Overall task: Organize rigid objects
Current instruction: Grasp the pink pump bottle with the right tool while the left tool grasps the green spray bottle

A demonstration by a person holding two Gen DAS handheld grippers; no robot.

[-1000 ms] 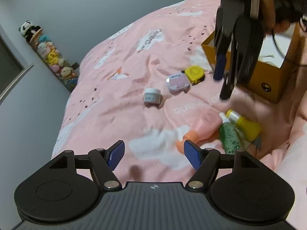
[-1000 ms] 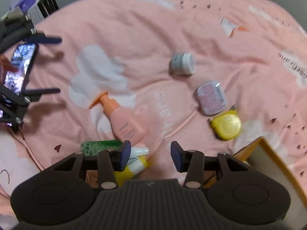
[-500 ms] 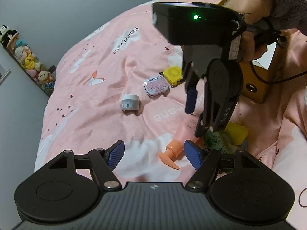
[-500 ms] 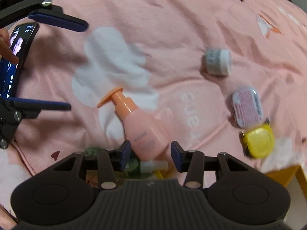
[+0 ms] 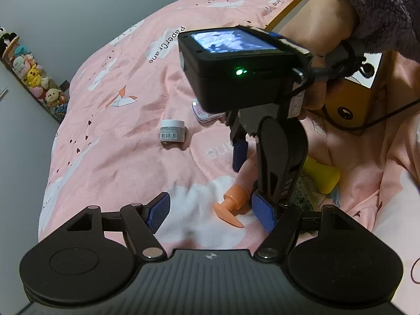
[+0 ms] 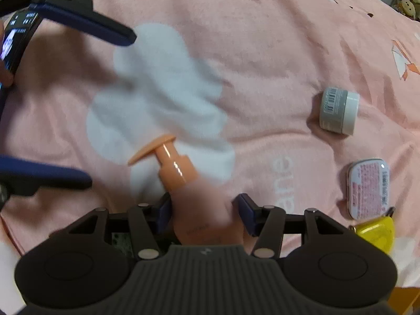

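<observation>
The right gripper (image 6: 204,211) is lowered over the peach pump bottle (image 6: 181,178), which lies on its side on the pink bed cover (image 6: 262,52). Its blue fingers (image 6: 245,207) are spread on either side of the bottle's body; the body is blurred there, so whether the pads touch it cannot be told. The bottle's flat pump head (image 6: 151,148) points away from the gripper, over a white cloud print in the cover. In the left wrist view the same gripper (image 5: 249,178) stands nearly upright over the bottle (image 5: 235,199), held by a hand (image 5: 315,34) in a purple fleece sleeve.

The left gripper (image 5: 210,211) hovers above the cover, just on the near side of the bottle, its fingers (image 5: 158,208) spread wide with nothing between them. Beside the bottle, toward the box, lie a yellow bottle (image 5: 324,178) and a green-speckled one (image 5: 299,195), mostly hidden.

Farther on, a small grey jar (image 6: 337,110) with a white lid lies on its side, well apart from the bottle. Near it are a flat white tin with a pink label (image 6: 367,187) and, touching it or nearly so, a yellow tape measure (image 6: 375,233). An orange cardboard box (image 5: 349,107) stands behind the hand. Beyond the far edge of the bed a column of plush toys (image 5: 34,76) leans on the grey wall.
</observation>
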